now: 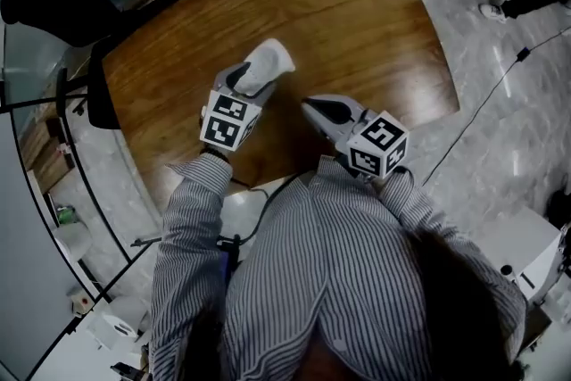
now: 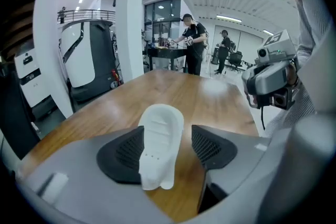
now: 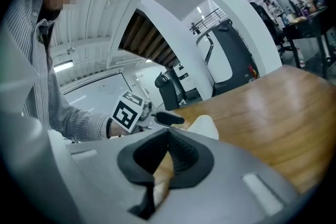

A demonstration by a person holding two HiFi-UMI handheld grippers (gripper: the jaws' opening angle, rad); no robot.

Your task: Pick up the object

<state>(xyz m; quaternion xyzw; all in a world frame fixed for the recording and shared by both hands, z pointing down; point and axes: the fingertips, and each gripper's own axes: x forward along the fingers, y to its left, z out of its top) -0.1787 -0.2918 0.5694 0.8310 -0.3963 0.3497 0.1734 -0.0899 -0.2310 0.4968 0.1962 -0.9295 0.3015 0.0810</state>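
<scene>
Object: white moulded piece [image 1: 268, 62], lying flat on the wooden table [image 1: 357, 22], a little left of the middle and toward the near edge.
Object vs. left tool: sits between the jaws of the left gripper [image 1: 256, 74]; leans toward the left pad, clear gap on the right-pad side.
Left tool state: jaws spread, no squeeze on the piece; black ribbed pads [image 2: 210, 147] on either side of it.
Right tool: right gripper [image 1: 308, 105] just beside the left one, hanging over the near edge of the table, tip aimed at the white piece, not touching it.
Right tool state: pads pressed together at the tips, nothing between them; only wood seen through the slit lower down.
Marker cubes: one on each tool, left cube [image 1: 230, 120], right cube [image 1: 379, 143].
Holder: striped shirt sleeves [image 1: 187, 227] behind both tools.
Surroundings: grey tiled floor [image 1: 508, 58] with a black cable [image 1: 491, 98] across it; two people [image 2: 191, 42] standing at a desk far beyond the table.
</scene>
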